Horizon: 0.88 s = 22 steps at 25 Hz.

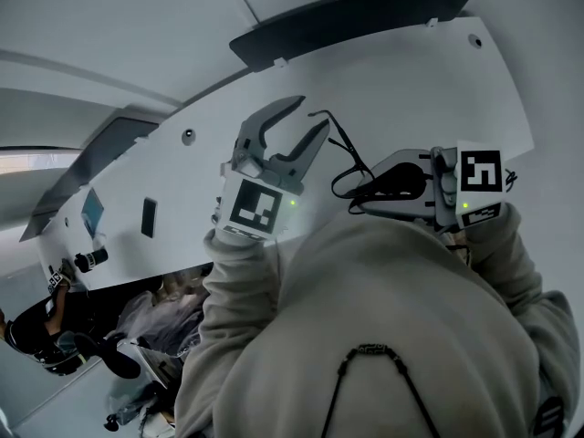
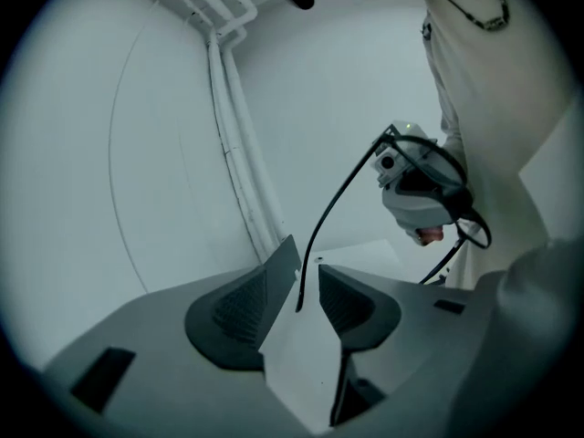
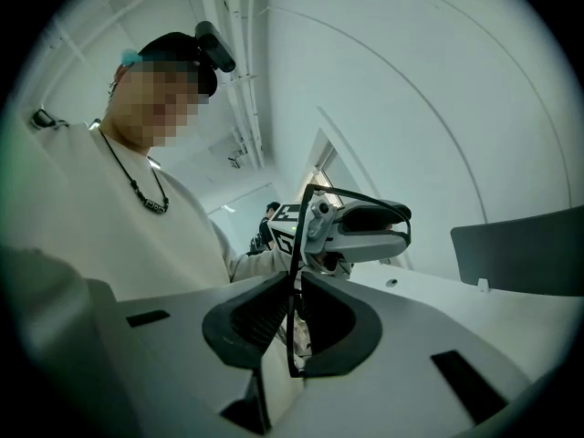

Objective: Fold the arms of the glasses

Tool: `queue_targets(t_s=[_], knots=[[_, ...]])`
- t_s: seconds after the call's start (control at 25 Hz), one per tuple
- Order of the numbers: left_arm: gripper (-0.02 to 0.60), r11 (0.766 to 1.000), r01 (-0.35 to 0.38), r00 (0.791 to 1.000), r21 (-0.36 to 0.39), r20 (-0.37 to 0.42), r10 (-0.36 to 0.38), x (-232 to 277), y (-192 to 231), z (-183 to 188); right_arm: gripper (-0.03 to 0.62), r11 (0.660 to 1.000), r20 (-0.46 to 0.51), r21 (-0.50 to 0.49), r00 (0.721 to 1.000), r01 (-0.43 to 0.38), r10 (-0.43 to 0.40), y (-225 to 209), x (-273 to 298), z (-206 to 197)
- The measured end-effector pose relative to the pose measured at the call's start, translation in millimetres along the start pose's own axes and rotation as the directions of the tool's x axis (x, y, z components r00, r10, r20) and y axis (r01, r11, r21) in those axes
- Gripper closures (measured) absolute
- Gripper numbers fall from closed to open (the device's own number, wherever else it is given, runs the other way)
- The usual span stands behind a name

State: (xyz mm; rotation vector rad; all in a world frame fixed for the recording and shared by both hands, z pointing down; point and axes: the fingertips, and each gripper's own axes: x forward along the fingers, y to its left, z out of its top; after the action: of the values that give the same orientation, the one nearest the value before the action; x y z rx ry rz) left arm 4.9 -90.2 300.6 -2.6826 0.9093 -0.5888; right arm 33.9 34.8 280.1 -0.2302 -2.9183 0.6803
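Glasses [image 3: 294, 245] held in the air between both hands; nothing carries them.

Right gripper [image 3: 294, 301]: fingers clamped on the thin black frame, seen edge-on, near-vertical in the gap.

Left gripper [image 2: 306, 276]: fingers apart. The tip of the free arm [image 2: 333, 210] hangs in the gap and appears clear of both ribbed dark pads [image 2: 239, 307].

Key relation: the arm's long axis runs from the left fingers up and across to the right gripper, so the left is nearer the free end.

Judgement: the fold would pivot at the hinge on the right side.

Material: slender, wire-like, gently curved; likely springy and prone to slip.
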Motion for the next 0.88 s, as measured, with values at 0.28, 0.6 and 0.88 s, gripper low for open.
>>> queue_targets(t_s=[0.28,0.6,0.88], knots=[[0.494,0.999,-0.042,0.999,0.018,-0.008,0.042,0,0,-2,0.536,0.999,0.032,0.023,0.999,-0.027,0.026,3,-2,10],[0.561,1.000,-0.029,0.999,0.009,-0.020,0.029,4,0,0,0.536,0.999,0.098,0.038,0.995,0.003,-0.006,-12,-16,28],[0.562,1.000,-0.016,1.000,-0.004,0.001,0.016,6,1,8,0.536,1.000,0.144,0.025,0.989,0.014,-0.017,-23,-23,48]])
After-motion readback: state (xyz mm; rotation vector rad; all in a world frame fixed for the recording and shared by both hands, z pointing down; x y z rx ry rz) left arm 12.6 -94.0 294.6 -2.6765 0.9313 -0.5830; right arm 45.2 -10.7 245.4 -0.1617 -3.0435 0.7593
